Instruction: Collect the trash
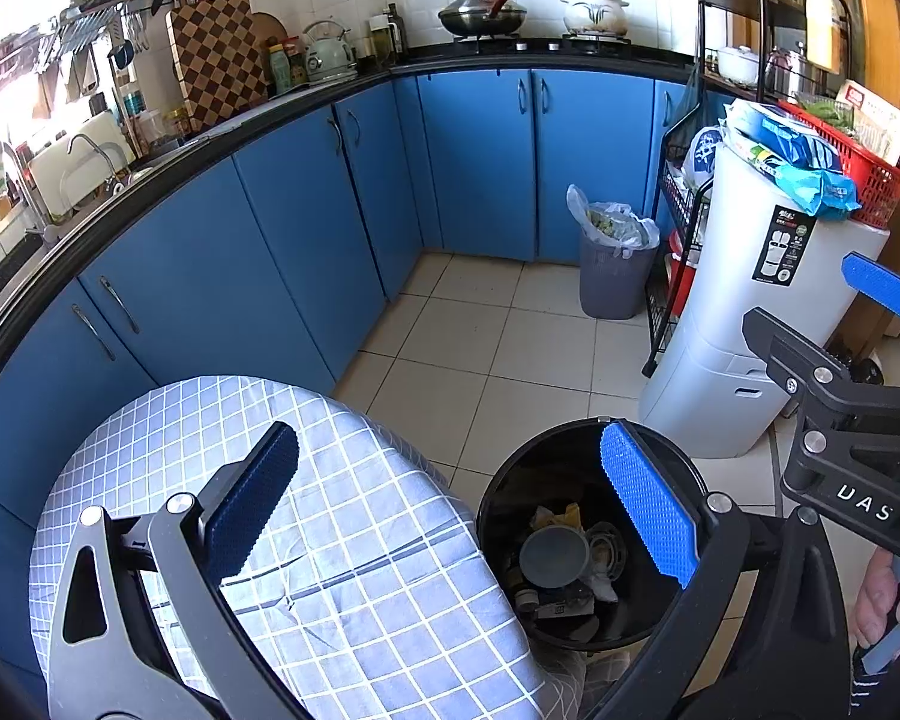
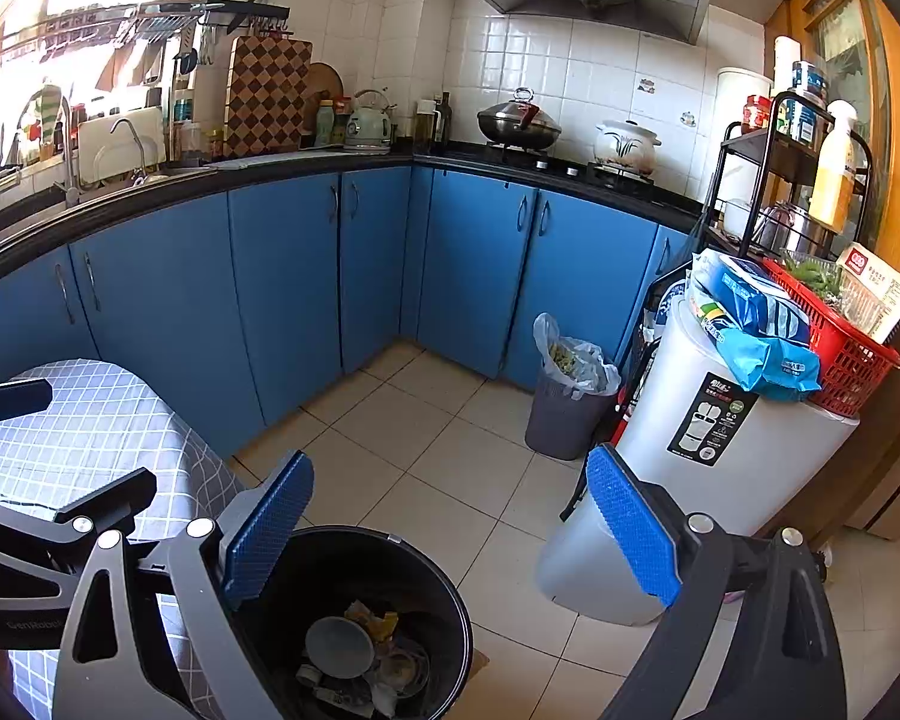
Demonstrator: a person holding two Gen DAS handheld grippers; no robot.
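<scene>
Landmark: black bin (image 1: 588, 540) on the tiled floor, just beside my checked-cloth table (image 1: 270, 540).
Left gripper (image 1: 450, 510): my jaws spread wide, empty, above the table's edge and the bin's rim.
Right gripper (image 2: 450, 534): jaws wide apart, nothing between them, above the bin; its far finger is cut off in the left view.
Trash (image 2: 354, 654): inside the bin, a grey disc over yellow scraps; other pieces too dark to identify.
Beyond the bin: grey lined basket (image 2: 564, 402), partly hidden.
</scene>
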